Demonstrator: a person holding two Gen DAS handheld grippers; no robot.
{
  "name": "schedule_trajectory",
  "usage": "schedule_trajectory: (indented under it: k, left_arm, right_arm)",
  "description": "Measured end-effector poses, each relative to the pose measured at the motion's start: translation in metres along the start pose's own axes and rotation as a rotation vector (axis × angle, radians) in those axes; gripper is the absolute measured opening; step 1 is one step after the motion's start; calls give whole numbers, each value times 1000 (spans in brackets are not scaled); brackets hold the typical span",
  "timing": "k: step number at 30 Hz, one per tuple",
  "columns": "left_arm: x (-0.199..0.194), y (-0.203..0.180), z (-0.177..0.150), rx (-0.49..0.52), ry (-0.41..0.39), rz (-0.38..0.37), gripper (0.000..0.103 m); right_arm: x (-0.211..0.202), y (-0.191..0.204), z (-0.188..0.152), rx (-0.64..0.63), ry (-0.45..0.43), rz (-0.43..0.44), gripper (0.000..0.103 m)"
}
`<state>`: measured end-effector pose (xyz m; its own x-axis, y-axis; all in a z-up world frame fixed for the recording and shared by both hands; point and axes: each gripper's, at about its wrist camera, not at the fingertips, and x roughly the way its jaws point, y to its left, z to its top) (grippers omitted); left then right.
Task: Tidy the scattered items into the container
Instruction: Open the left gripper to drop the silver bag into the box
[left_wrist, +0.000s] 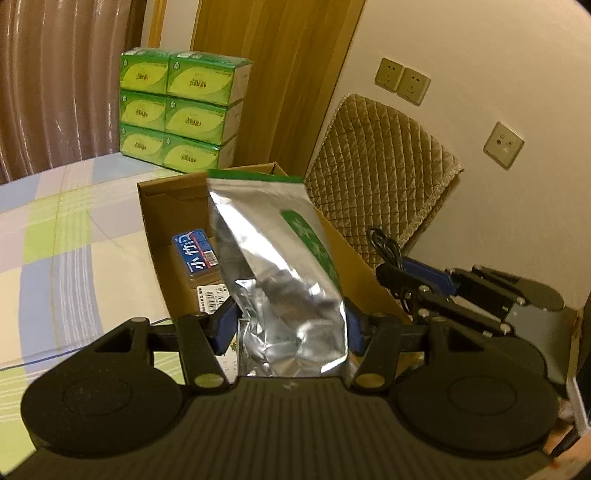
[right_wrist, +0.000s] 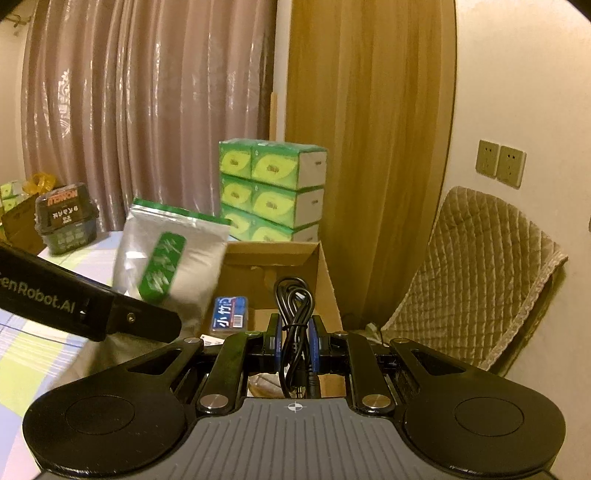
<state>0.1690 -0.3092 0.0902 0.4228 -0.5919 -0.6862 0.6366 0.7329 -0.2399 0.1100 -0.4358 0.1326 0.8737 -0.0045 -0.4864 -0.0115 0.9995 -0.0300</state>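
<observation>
- Left wrist view: left gripper (left_wrist: 291, 325) has its jaws clamped on the lower end of a silver foil pouch (left_wrist: 273, 258) with a green top strip and green label.
- Pouch stands tilted, its upper part leaning over the open cardboard box (left_wrist: 155, 221); the pouch hides much of the box interior.
- Inside the box, on its floor: a small blue-labelled pack (left_wrist: 195, 254); just nearer the camera, a white barcode label, item unclear.
- Box rests on a checked bedsheet (left_wrist: 55, 236). Behind it, a stack of green tissue packs (left_wrist: 181, 110); to the right, a quilted cushion (left_wrist: 384, 170) leans on the wall.
- Right gripper (left_wrist: 402, 284) shows at right over the box's near edge, black cable in its jaws.
- Right wrist view: right gripper (right_wrist: 294, 339) has its jaws closed on a coiled black cable (right_wrist: 295, 314), held above the box (right_wrist: 328, 291).
- Pouch (right_wrist: 173, 266) sits at the box's left edge, left gripper's arm (right_wrist: 74, 306) below it.
- Blue-labelled pack (right_wrist: 229, 314) lies in the box.
- Dark tub (right_wrist: 66, 218) far left on the bed.
</observation>
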Motion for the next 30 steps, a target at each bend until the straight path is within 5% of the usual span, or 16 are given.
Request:
schedule_trajectory:
  k: [14,17,30]
  left_arm:
    - [31,8,8,-22,19,4,49]
    - [34,12,11,-34,7,3,33]
    - [24,31,6,-53,-20,58,40]
  right_arm:
    - [24,-8,-5,6,24,-3,11]
    - [27,-8,-6,4,28,-3,11]
    - [31,-7,-14,11,49,10,11]
